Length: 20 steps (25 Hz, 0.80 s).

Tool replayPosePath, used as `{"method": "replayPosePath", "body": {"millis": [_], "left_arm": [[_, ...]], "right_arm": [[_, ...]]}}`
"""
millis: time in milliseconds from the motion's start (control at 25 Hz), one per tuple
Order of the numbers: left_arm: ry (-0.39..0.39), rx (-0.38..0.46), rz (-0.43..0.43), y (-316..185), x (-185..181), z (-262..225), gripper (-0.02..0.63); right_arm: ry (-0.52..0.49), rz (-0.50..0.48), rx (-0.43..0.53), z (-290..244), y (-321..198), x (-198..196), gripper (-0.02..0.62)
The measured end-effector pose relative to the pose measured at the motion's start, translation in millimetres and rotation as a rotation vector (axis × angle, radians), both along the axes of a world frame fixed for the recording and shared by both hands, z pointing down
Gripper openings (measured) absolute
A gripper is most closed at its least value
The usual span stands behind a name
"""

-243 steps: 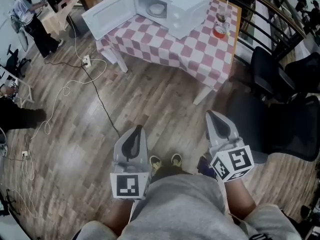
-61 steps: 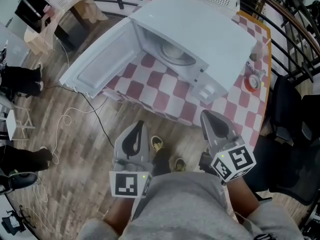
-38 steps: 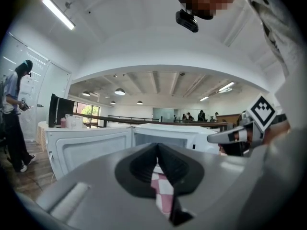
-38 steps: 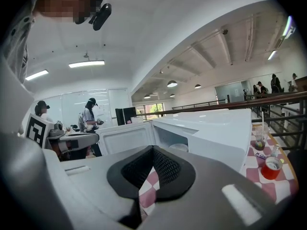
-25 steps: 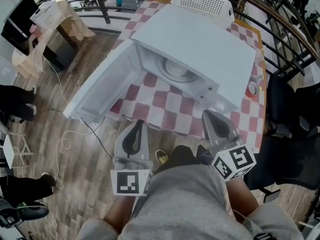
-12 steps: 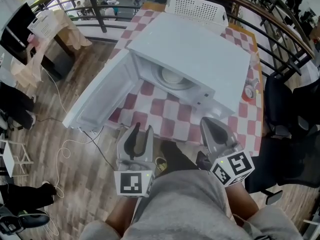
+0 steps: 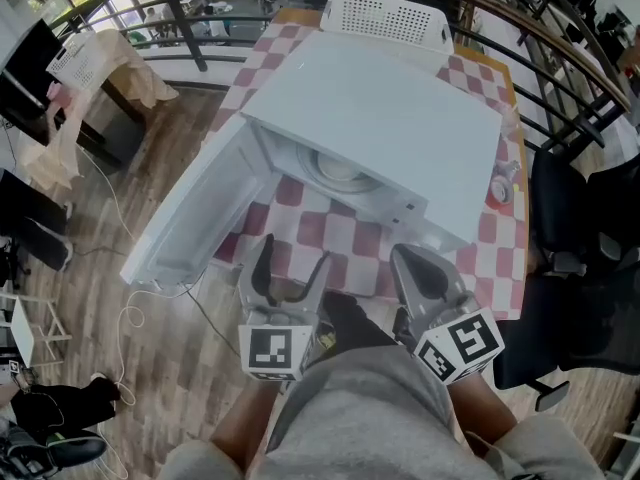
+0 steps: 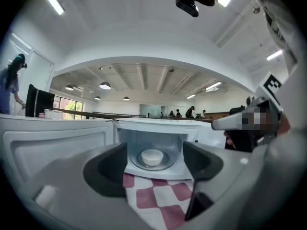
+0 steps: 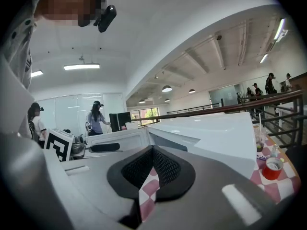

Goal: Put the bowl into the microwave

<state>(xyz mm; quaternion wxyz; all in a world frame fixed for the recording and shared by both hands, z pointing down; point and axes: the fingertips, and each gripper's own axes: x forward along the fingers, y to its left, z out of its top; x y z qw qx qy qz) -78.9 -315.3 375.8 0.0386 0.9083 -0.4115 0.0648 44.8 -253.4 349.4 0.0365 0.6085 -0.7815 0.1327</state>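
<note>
Already the white bowl (image 8: 152,156) sits on the turntable inside the microwave (image 7: 400,118), whose door (image 7: 185,218) is swung wide over the checkered desk (image 7: 480,238). Left claw (image 7: 292,258) has just been spreading, empty, and is aimed at the cavity, probably to reach in. Right claw (image 7: 408,258) is pressed together, empty, idle.

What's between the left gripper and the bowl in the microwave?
Nothing visible. The microwave door stands open to the left and the bowl sits on the turntable inside. The left gripper faces it; its jaws have just been opening, empty.
</note>
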Motion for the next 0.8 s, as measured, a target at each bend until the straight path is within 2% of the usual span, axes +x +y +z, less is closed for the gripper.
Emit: {"method": "replayPosePath", "body": {"millis": [240, 440, 600, 800], "left_arm": [[-0.034, 0.002, 0.054, -28, 25, 13, 0.427], [-0.097, -0.013, 0.099, -51, 49, 38, 0.487], [-0.129, -0.029, 0.119, -72, 67, 59, 0.505], [-0.155, -0.027, 0.103, -104, 82, 84, 0.515]], "right_arm": [[-0.016, -0.014, -0.002, 0, -16, 1, -0.002], [-0.049, -0.033, -0.02, 3, -28, -1, -0.002], [-0.07, -0.059, -0.039, 8, -39, -5, -0.002], [-0.089, -0.082, -0.053, 12, -54, -11, -0.002]]}}
